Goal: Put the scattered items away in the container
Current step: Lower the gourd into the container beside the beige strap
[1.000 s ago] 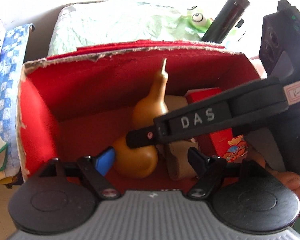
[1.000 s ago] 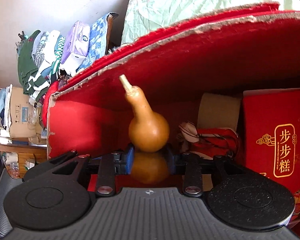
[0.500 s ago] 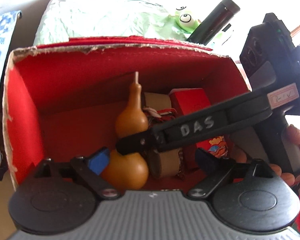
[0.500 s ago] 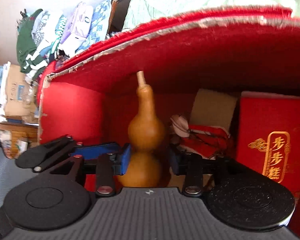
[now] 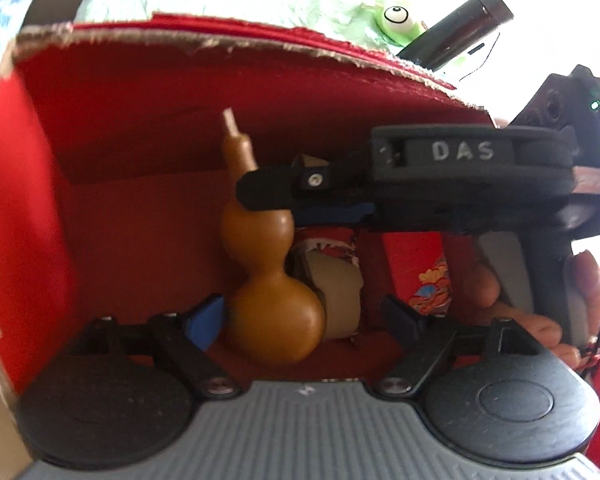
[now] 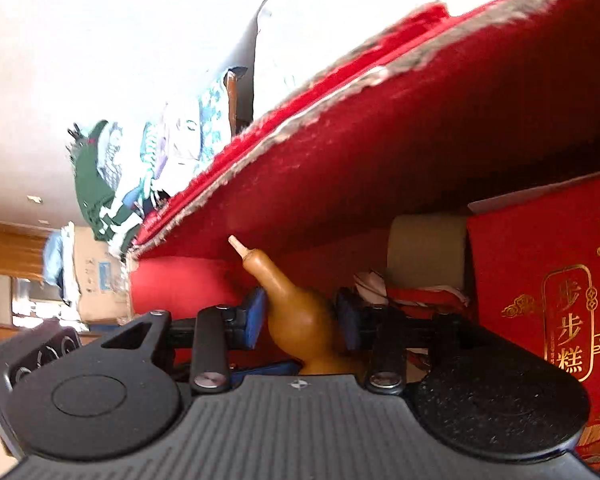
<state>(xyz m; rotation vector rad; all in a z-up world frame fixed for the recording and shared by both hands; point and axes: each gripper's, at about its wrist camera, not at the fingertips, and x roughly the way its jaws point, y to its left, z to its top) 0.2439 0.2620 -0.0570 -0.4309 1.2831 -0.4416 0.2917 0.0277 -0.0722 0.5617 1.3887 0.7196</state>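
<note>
Right gripper (image 6: 300, 316) inside the red box (image 6: 440, 168), blue pads parted on either side of the gourd's upper bulb, a slim gap showing on each flank, so no longer clamped. Gourd (image 6: 296, 312) leaning stem-first toward the back wall, base down near the floor of the box. Seen from the left wrist view: gourd (image 5: 266, 272) upright against a beige roll (image 5: 338, 300), red gift carton (image 5: 412, 264) further right, right gripper (image 5: 260, 196) reaching across at the neck. Left gripper (image 5: 304, 316) spread wide, empty, hovering low at the near edge of the red box (image 5: 120, 92). Beyond the rim: green frog toy (image 5: 396, 20) and dark bottle (image 5: 460, 32), apparently awaiting collection. Best practice for the release in hand: widen the pads fully, draw straight back along the fingers without brushing the bulb, and avoid nudging a top-heavy, round-bottomed gourd likely to topple or roll.
</note>
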